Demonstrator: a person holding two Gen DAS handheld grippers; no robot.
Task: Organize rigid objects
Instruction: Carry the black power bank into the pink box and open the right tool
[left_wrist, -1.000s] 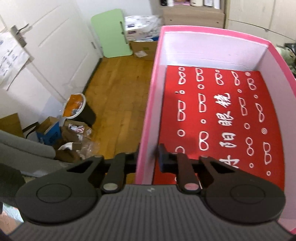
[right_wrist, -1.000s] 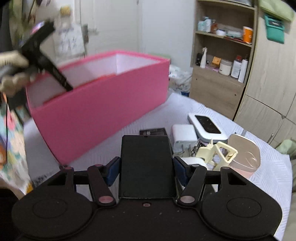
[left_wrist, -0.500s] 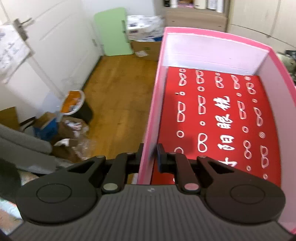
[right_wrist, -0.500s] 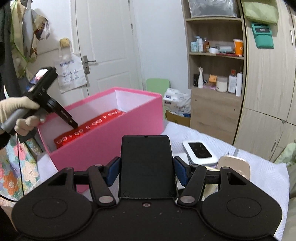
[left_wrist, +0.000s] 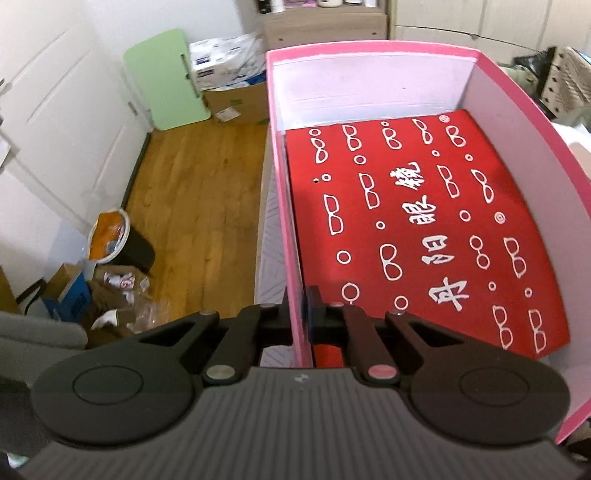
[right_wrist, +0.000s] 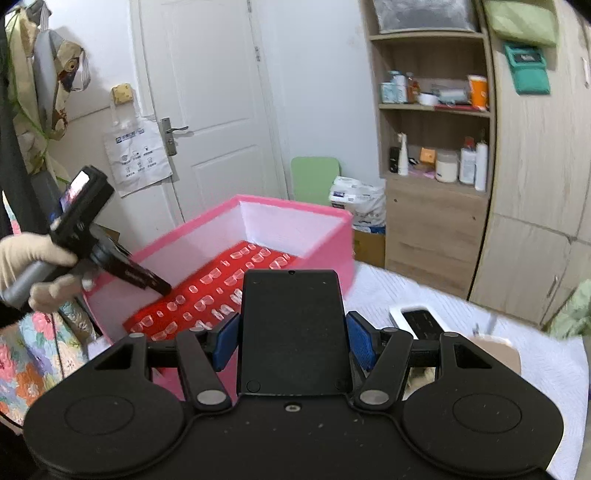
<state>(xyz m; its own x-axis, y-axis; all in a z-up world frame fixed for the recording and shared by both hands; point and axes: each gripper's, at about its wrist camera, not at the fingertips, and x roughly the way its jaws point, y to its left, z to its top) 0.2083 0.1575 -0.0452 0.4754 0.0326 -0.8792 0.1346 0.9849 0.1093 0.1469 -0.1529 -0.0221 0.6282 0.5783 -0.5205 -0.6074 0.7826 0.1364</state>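
Pinching pink box (left_wrist: 284, 229) wall, left gripper (left_wrist: 297, 310) clamped

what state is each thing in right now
pink box: open, no lid, red sheet flat inside
left gripper: shut on the box wall
right gripper: shut on a black slab
door: closed

We see an open pink cardboard box (left_wrist: 546, 133) with white inner walls sitting on the white-covered table, a flat red cloth printed with white spectacles and characters (left_wrist: 417, 229) lying across its floor. A flat black rectangular slab (right_wrist: 293, 328) is held upright, just before the box.
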